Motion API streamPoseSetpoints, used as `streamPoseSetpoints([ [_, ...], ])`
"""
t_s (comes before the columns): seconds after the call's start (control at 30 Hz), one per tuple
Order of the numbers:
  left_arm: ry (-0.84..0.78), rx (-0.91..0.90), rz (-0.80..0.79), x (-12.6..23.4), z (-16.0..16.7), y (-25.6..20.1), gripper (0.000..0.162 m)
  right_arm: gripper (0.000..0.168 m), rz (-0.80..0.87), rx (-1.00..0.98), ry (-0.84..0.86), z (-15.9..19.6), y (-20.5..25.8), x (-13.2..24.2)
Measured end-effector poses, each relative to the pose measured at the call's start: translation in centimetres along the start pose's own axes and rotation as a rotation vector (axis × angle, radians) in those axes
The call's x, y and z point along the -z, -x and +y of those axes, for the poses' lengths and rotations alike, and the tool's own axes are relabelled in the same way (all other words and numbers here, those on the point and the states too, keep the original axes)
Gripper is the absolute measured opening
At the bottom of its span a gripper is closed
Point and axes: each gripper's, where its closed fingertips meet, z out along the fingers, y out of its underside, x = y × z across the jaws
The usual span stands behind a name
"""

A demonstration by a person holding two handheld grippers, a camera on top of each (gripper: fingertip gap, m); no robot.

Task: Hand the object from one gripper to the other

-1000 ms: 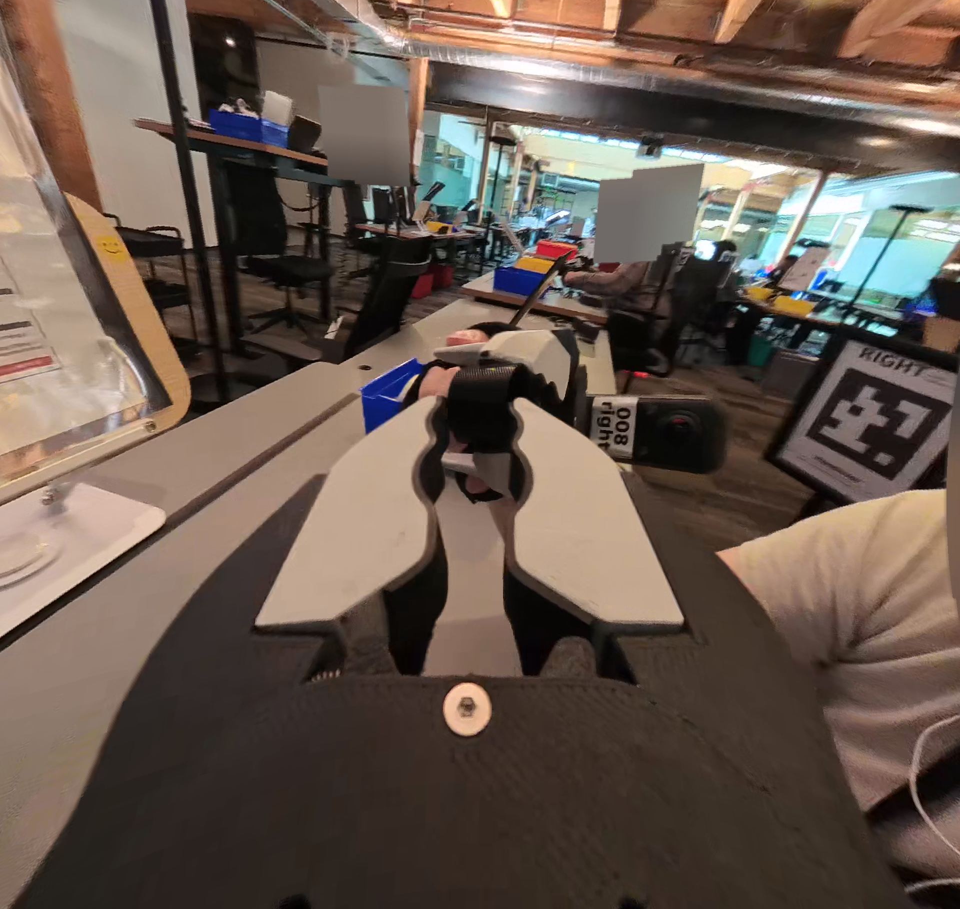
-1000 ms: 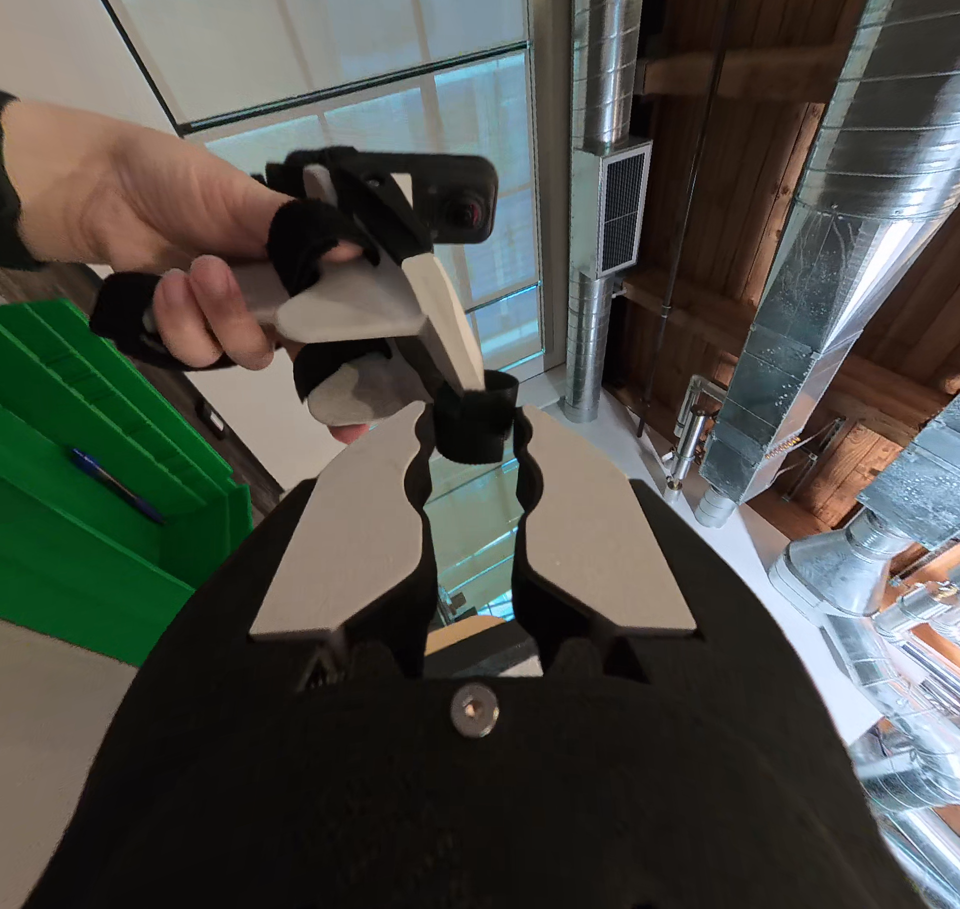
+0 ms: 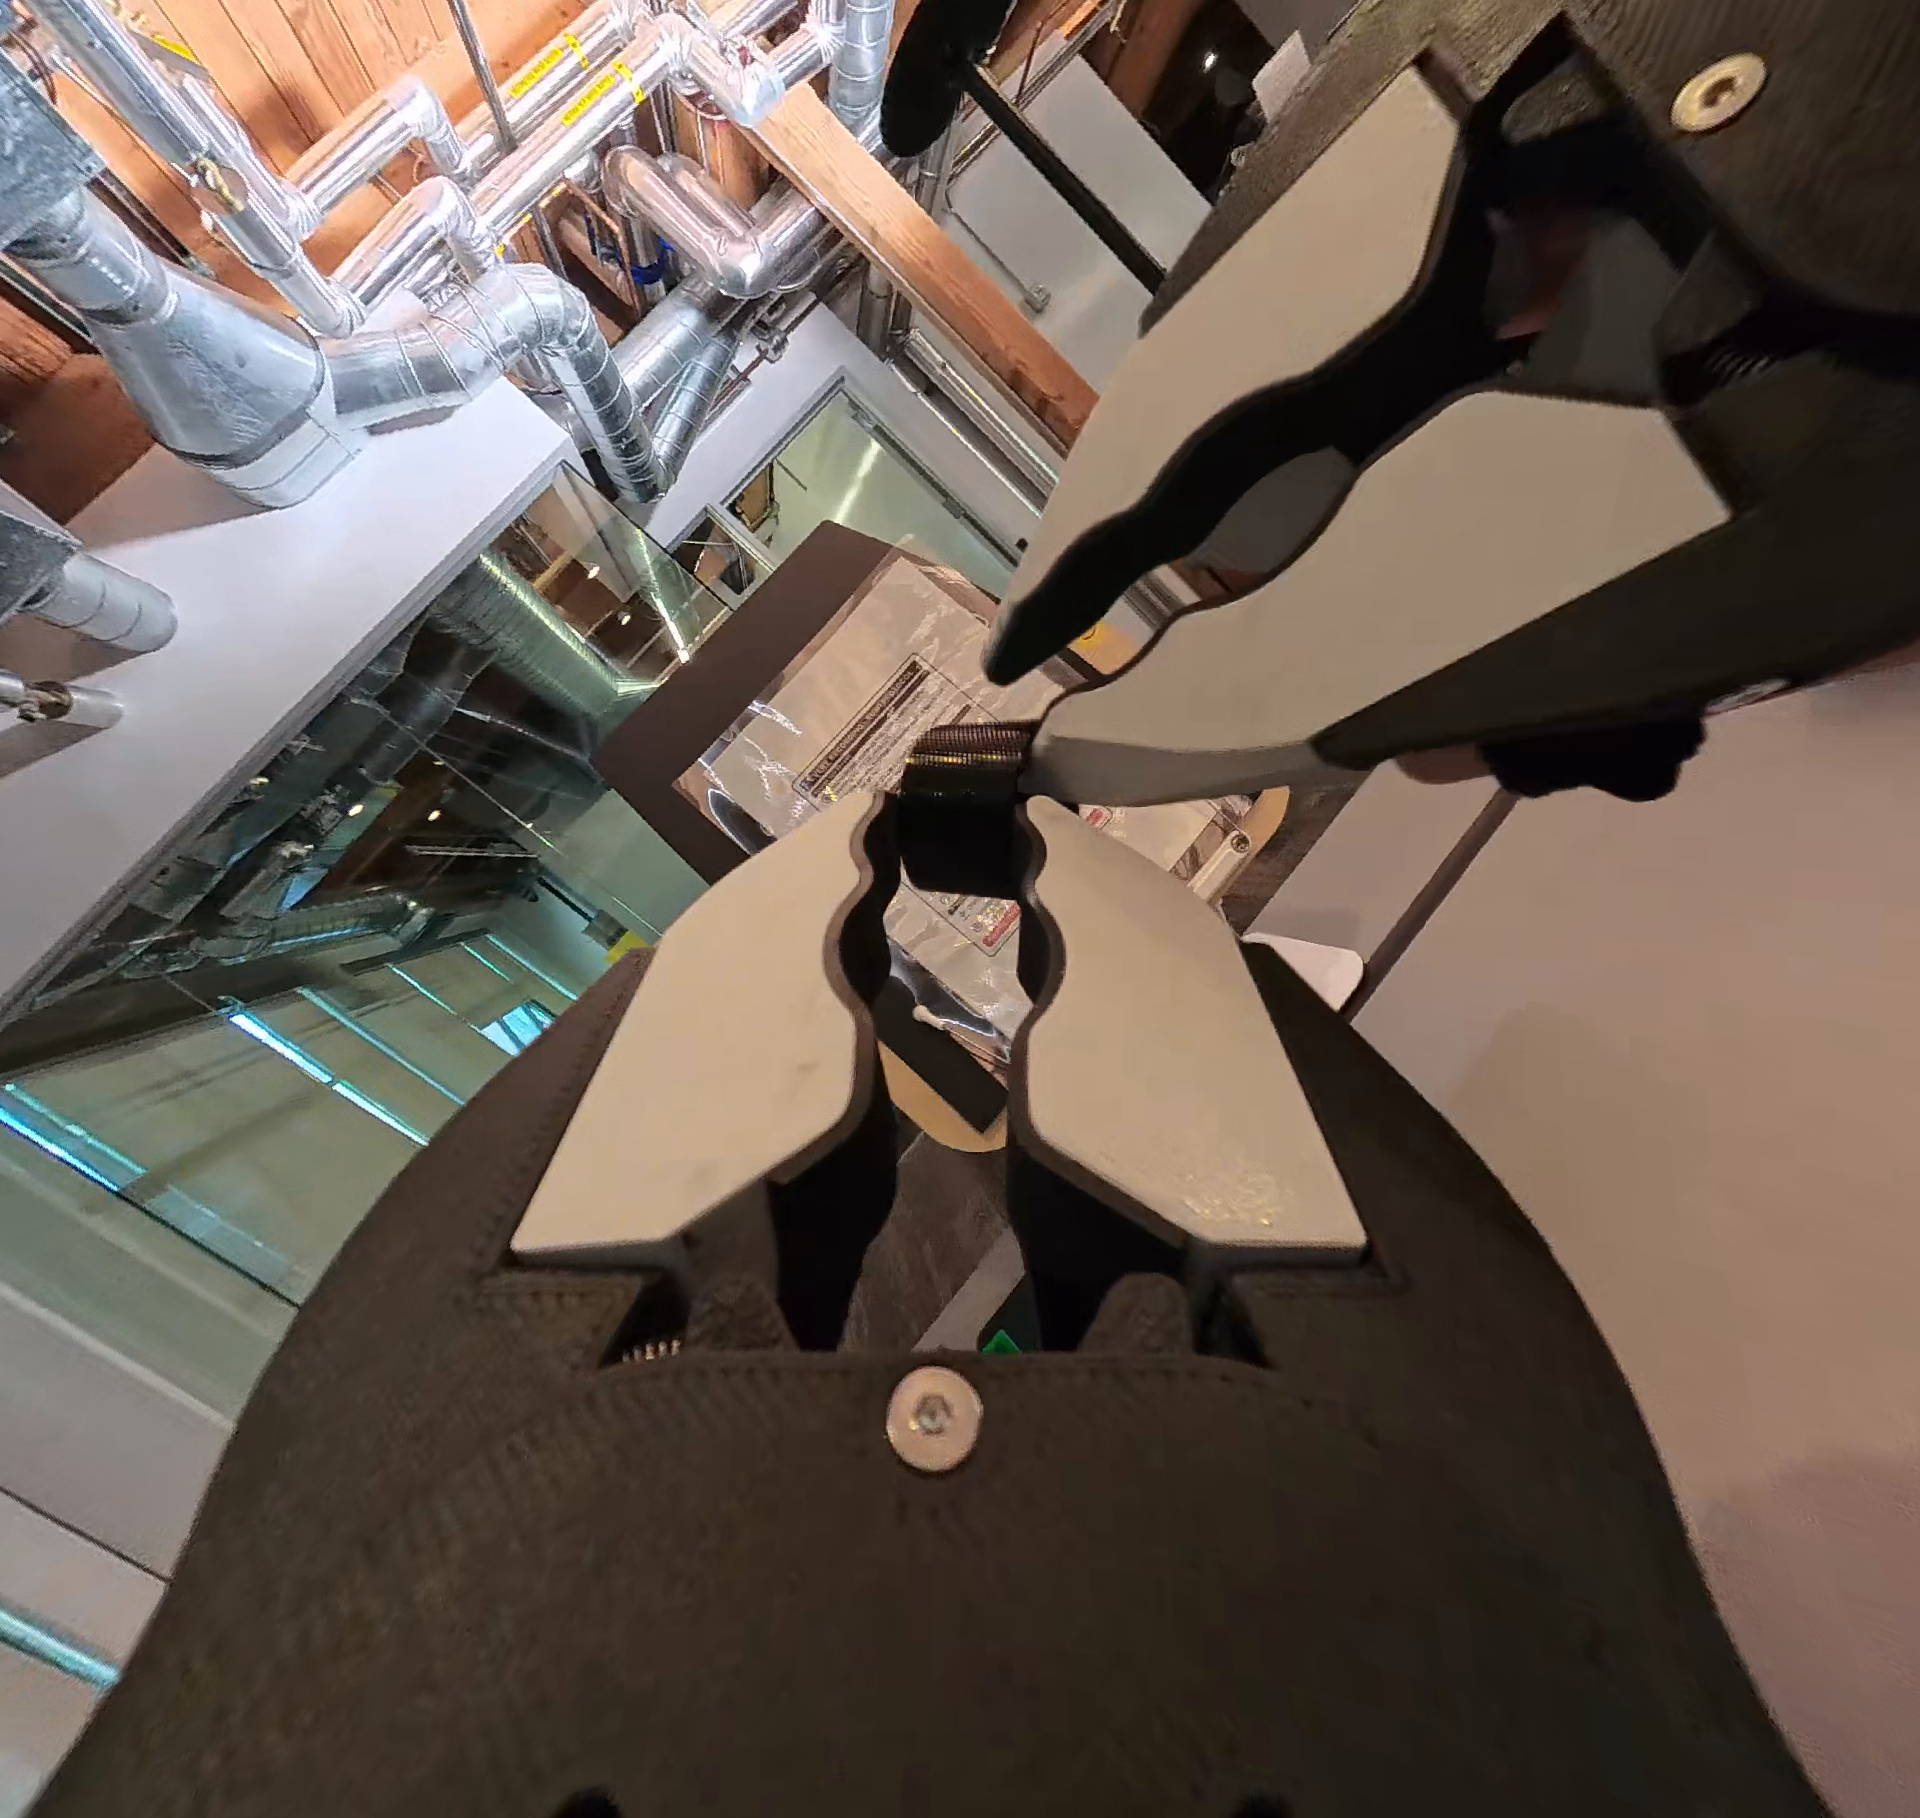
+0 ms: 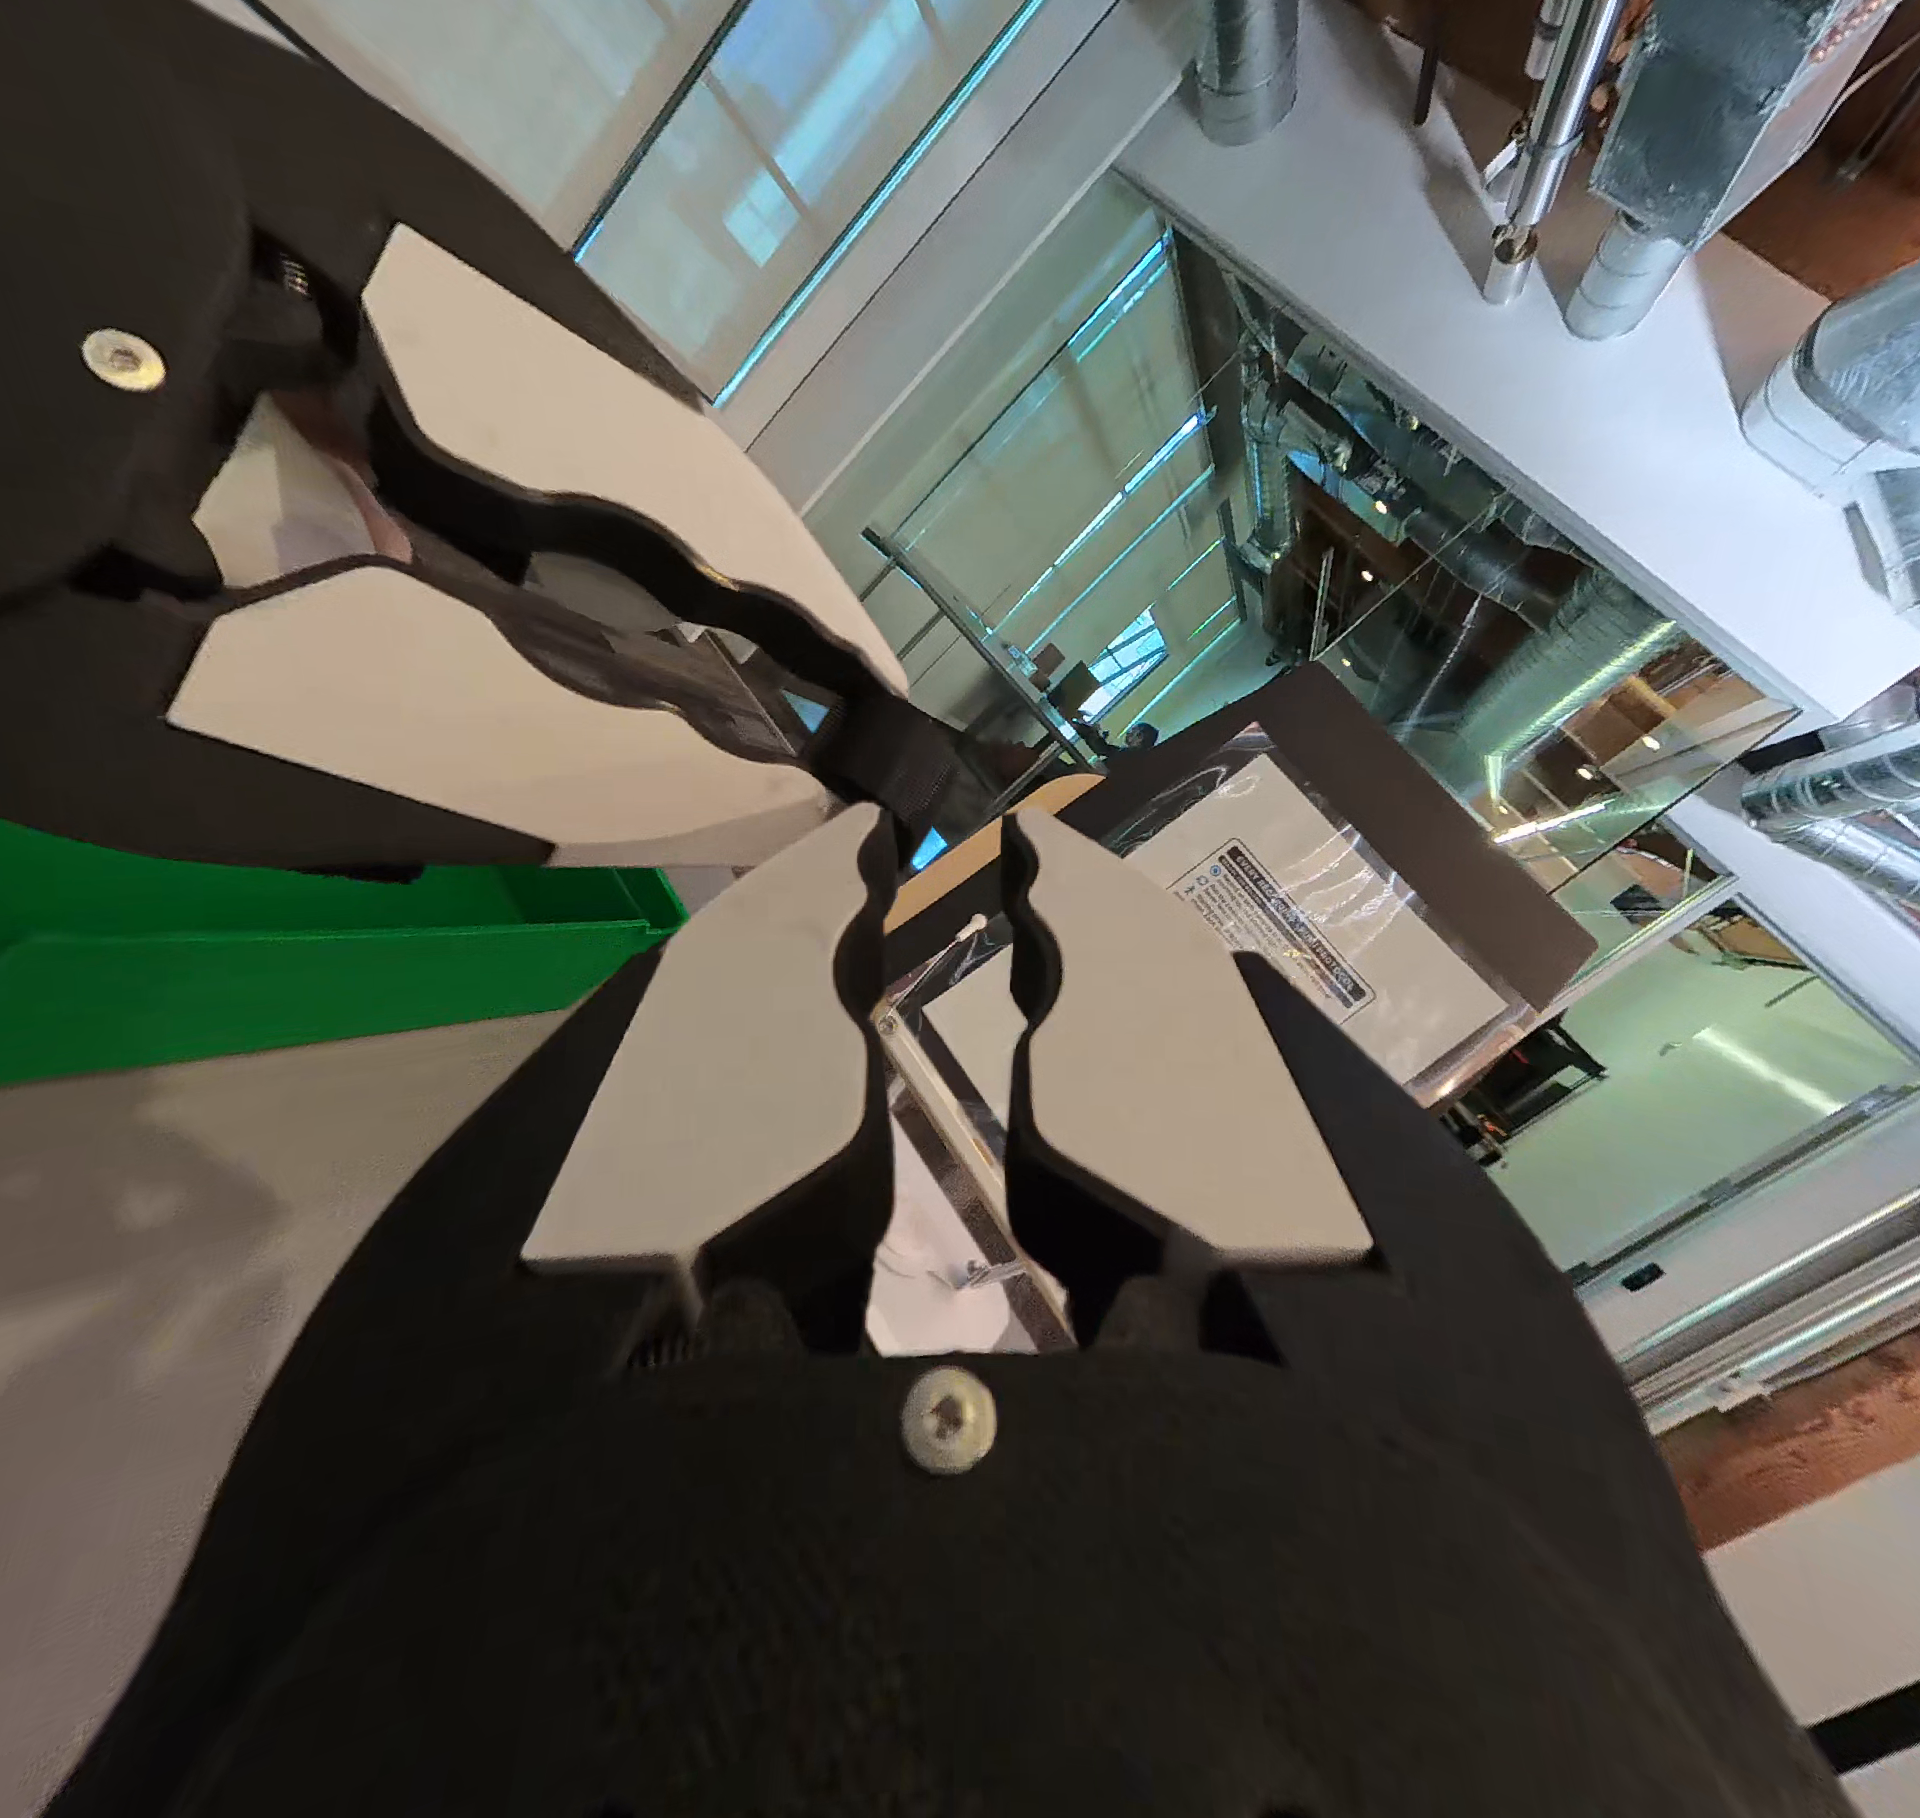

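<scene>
Black ribbed band (image 3: 951, 833) (small, likely light and soft) pinched at left gripper (image 3: 953, 814) tips; right gripper (image 4: 948, 830) parted, empty, just beside band's free end, the place to grip.

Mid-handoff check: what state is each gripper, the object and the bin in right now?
left gripper: shut on the black object, tips clamped on its sides.
right gripper: open, nothing between its jaws, tips right beside the object.
black object: in the air, held by the left gripper alone.
green bin: contents out of view.
</scene>
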Motion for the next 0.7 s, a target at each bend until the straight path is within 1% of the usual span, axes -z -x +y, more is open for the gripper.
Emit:
streamPoseSetpoints([
  [0.07, -0.003, -0.012, 0.007, 0.1, -0.1, -0.2, 0.020, 0.012, -0.003, 0.024, -0.002, 0.2, 0.1, -0.2],
  [0.1, -0.010, -0.002, 0.016, 0.1, -0.1, -0.3, 0.021, 0.004, -0.011, 0.032, 0.000, 0.4, 0.3, -0.3],
  [0.13, -0.009, 0.013, 0.022, 0.2, -0.1, -0.3, 0.021, 0.003, -0.017, 0.023, -0.001, 0.5, 0.3, -0.4],
  [0.17, -0.007, 0.024, 0.031, 0.3, -0.1, -0.3, 0.026, 0.003, -0.011, -0.004, -0.014, 0.6, 0.0, -0.5],
  [0.23, -0.005, 0.058, 0.011, 0.5, 0.0, 0.5, 0.040, 0.002, -0.005, -0.136, -0.086, 0.7, -1.0, -0.7],
  [0.3, -0.031, 0.130, 0.029, 1.0, -0.2, 1.0, 0.049, 0.002, -0.064, -0.393, -0.200, 0.6, -2.0, -0.6],
  [0.37, -0.094, 0.219, 0.071, 1.3, -0.9, 1.1, 0.051, 0.002, -0.211, -0.774, -0.379, -0.1, -2.9, -0.1],
  [0.43, -0.196, 0.292, 0.107, 1.7, -2.1, 1.2, 0.050, 0.002, -0.476, -1.182, -0.571, -1.0, -3.5, 0.8],
  [0.47, -0.245, 0.325, 0.121, 2.0, -2.6, 1.2, 0.048, 0.002, -0.628, -1.346, -0.632, -1.2, -3.6, 1.2],
  [0.5, -0.291, 0.349, 0.117, 2.2, -3.1, 1.5, 0.047, 0.001, -0.765, -1.475, -0.653, -1.1, -3.4, 1.3],
  [0.53, -0.335, 0.359, 0.110, 2.5, -3.5, 1.8, 0.043, 0.001, -0.879, -1.566, -0.650, -0.9, -3.0, 1.2],
  [0.6, -0.391, 0.325, 0.113, 3.1, -4.2, 1.7, 0.041, 0.002, -1.016, -1.665, -0.611, -0.5, -1.9, 0.7],
  [0.63, -0.391, 0.286, 0.107, 3.2, -4.2, 1.4, 0.039, 0.002, -1.058, -1.682, -0.590, -0.3, -1.3, 0.4],
  [0.7, -0.341, 0.204, 0.120, 3.0, -3.7, 0.6, 0.037, 0.001, -1.152, -1.669, -0.525, -0.1, 0.1, 0.3],
])
